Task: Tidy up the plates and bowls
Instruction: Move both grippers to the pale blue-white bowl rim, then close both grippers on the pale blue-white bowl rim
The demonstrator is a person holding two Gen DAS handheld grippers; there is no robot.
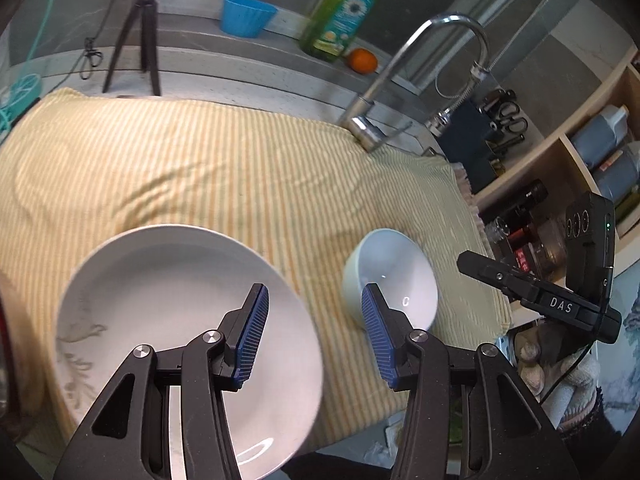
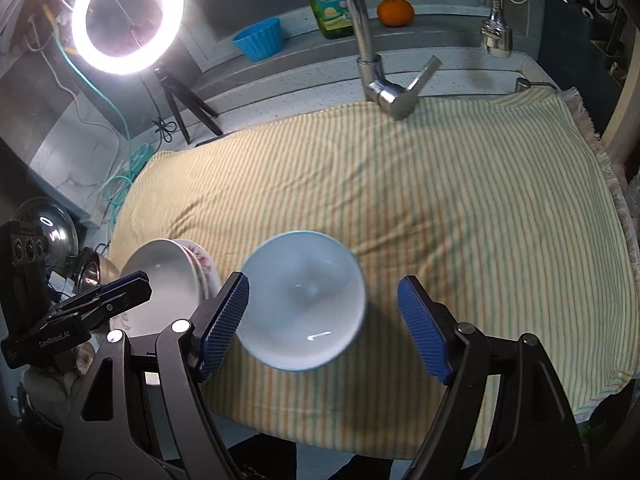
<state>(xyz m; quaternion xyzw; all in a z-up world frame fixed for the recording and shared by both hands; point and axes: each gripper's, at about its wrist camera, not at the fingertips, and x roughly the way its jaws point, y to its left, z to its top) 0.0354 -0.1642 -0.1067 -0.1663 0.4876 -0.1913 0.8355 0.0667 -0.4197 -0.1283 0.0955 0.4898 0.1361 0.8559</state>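
Observation:
A pale blue-white bowl point(image 2: 306, 300) stands upright on the yellow striped cloth point(image 2: 440, 208); it also shows in the left wrist view point(image 1: 394, 276). A white plate point(image 1: 176, 320) with a faint floral print lies at the cloth's near left edge; in the right wrist view it is a stack of dishes point(image 2: 168, 276) with a flowered rim under it. My left gripper point(image 1: 314, 336) is open, its left finger over the plate, its right finger by the bowl. My right gripper point(image 2: 324, 324) is open, hovering around the near side of the bowl.
A chrome tap point(image 2: 376, 64) rises at the back of the cloth. On the ledge behind are a blue cup point(image 2: 260, 40), a green soap bottle point(image 1: 340, 12) and an orange point(image 2: 395, 12). A ring light point(image 2: 128, 16) on a tripod stands back left. Shelves point(image 1: 580, 168) are on the right.

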